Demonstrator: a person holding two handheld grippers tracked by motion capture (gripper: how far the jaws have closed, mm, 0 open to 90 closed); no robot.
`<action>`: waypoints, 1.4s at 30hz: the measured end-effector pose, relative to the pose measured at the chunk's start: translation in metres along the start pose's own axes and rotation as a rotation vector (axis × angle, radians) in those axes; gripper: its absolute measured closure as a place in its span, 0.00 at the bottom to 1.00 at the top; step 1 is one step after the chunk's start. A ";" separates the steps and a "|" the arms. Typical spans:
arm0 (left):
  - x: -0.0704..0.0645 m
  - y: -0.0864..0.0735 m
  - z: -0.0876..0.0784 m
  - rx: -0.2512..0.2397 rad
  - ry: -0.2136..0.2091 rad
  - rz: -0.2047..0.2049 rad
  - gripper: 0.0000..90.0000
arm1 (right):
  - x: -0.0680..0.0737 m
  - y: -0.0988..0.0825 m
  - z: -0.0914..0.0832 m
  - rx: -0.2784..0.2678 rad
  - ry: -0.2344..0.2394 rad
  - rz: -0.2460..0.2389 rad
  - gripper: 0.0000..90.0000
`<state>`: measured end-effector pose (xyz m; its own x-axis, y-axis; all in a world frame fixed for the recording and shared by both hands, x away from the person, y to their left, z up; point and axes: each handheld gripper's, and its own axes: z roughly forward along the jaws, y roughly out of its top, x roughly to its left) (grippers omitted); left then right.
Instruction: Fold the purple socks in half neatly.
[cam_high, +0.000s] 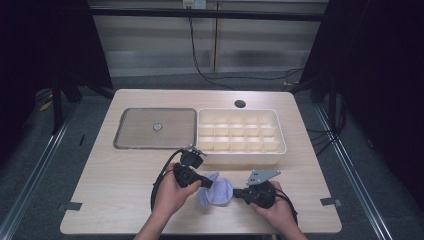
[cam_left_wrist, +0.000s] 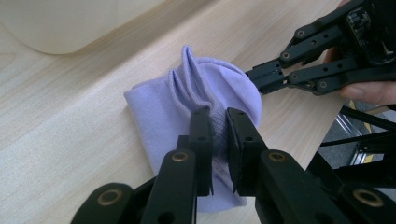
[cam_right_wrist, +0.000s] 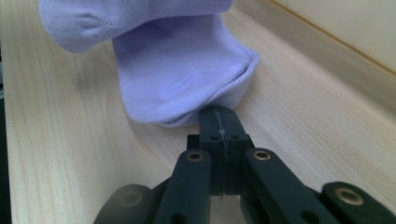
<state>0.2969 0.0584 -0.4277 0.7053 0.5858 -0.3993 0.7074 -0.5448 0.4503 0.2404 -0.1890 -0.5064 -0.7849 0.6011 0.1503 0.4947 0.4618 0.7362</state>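
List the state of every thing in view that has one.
Sock: folded, on the table, pinched at both ends.
Left gripper: shut on the sock.
Right gripper: shut on the sock's edge.
Divided box: open, compartments empty.
Lid: off, flat beside the box.

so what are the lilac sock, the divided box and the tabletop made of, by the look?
Lilac sock: soft knit fabric, matt; fine ribbing and a stitched seam show, and it bunches where pinched. Divided box: looks like smooth cream plastic with thin moulded partitions, though that is uncertain. Tabletop: light wood grain, matt; probably laminate or veneer.
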 end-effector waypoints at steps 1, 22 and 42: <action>0.000 0.000 0.000 0.004 0.002 0.005 0.90 | 0.000 0.000 0.000 -0.004 0.003 0.002 1.00; -0.012 0.012 0.015 0.019 0.001 0.029 0.90 | 0.002 0.001 0.001 0.000 -0.006 -0.016 1.00; -0.015 0.013 0.024 0.028 0.012 0.024 0.90 | 0.003 0.001 0.001 0.001 -0.010 -0.023 1.00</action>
<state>0.2962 0.0283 -0.4352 0.7218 0.5795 -0.3784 0.6911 -0.5754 0.4373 0.2389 -0.1862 -0.5061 -0.7920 0.5972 0.1267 0.4770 0.4759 0.7389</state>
